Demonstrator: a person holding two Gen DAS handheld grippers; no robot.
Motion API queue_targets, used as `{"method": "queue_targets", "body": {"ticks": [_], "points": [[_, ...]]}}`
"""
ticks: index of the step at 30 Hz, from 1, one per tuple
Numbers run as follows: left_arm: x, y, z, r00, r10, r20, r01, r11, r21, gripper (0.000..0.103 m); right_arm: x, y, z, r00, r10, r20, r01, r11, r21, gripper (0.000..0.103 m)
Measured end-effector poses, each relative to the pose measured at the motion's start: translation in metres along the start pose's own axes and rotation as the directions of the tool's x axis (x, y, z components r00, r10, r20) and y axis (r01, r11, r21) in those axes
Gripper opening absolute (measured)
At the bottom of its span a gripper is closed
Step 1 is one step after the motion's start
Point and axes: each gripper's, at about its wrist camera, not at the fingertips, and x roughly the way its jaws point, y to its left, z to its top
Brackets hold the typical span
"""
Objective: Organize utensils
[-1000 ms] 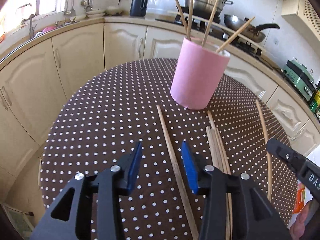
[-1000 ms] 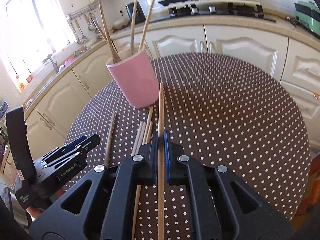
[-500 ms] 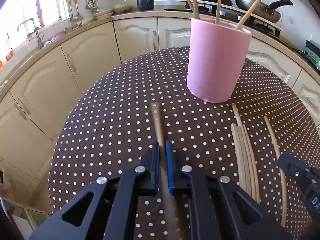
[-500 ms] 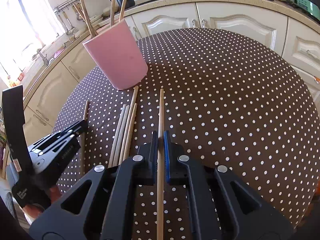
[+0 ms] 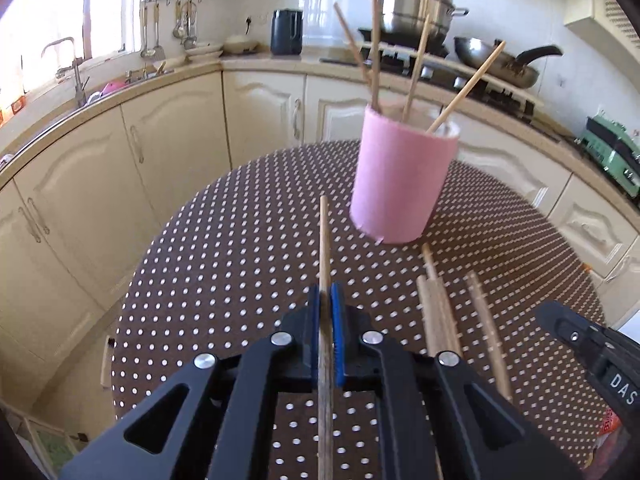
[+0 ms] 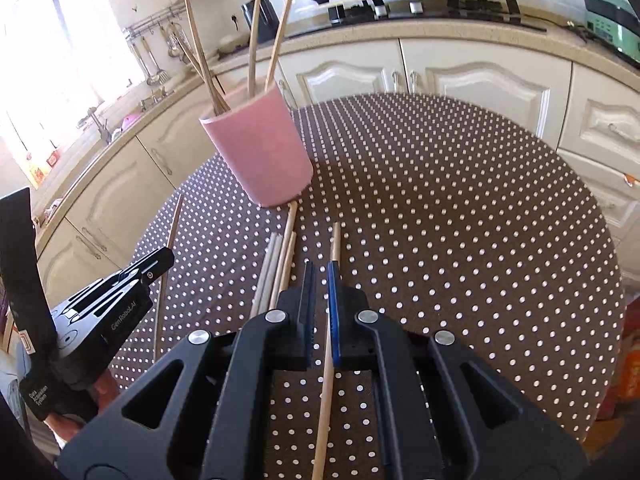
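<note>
A pink cup (image 5: 404, 184) stands on the dotted round table (image 5: 224, 256) with several chopsticks upright in it. My left gripper (image 5: 326, 292) is shut on a wooden chopstick (image 5: 324, 240) that points toward the cup's left side. My right gripper (image 6: 320, 268) is shut on another chopstick (image 6: 335, 240), which sits slightly askew against the right pad. Between the two grippers, several loose chopsticks (image 6: 276, 264) lie just in front of the cup (image 6: 260, 156). The left gripper (image 6: 160, 258) shows at the left of the right wrist view, and the right gripper (image 5: 560, 324) at the right of the left wrist view.
Cream cabinets (image 5: 172, 136) and a worktop curve around behind the table. On the hob at the back stand a steel pot (image 5: 416, 4) and a frying pan (image 5: 496, 60). A black kettle (image 5: 286, 32) and a sink tap (image 5: 72, 68) are further left.
My left gripper went from open to shut on the chopstick below it, and its view has risen. My right gripper stays shut on its chopstick, which now sits a little crooked.
</note>
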Motion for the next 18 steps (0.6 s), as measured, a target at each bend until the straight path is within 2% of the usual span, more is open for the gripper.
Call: {"method": "queue_targets", "body": {"ticks": [4,7,11,13,15,18], "points": [[-0.009,-0.005,0.002,0.999,-0.014,0.039,0.014,1.0,0.01,0.007,-0.003,0.0,0.002,1.0,-0.014,-0.003,0.014,1.0,-0.023,0.007],[-0.009,-0.003,0.001,0.999,-0.041,0.032,0.041,0.999,0.003,0.007,0.003,-0.003,0.001,0.998,-0.054,-0.029,0.054,0.998,-0.026,0.007],[-0.005,-0.002,-0.003,0.998,-0.067,0.003,0.067,0.998,0.001,0.007,0.018,-0.002,0.001,0.995,-0.057,-0.077,0.053,0.997,-0.047,0.011],[-0.002,-0.002,-0.004,0.997,-0.072,-0.007,0.072,0.997,0.0,0.007,0.024,0.0,0.001,0.994,-0.072,-0.086,0.068,0.996,-0.051,0.024],[0.0,-0.002,-0.007,0.997,-0.08,-0.019,0.08,0.997,-0.002,0.007,0.032,0.001,0.002,0.992,-0.096,-0.084,0.092,0.994,-0.05,0.069],[0.005,-0.003,-0.01,0.996,-0.087,-0.035,0.087,0.996,-0.002,0.007,0.043,0.006,0.001,0.985,-0.146,-0.09,0.138,0.987,-0.085,0.069]]}}
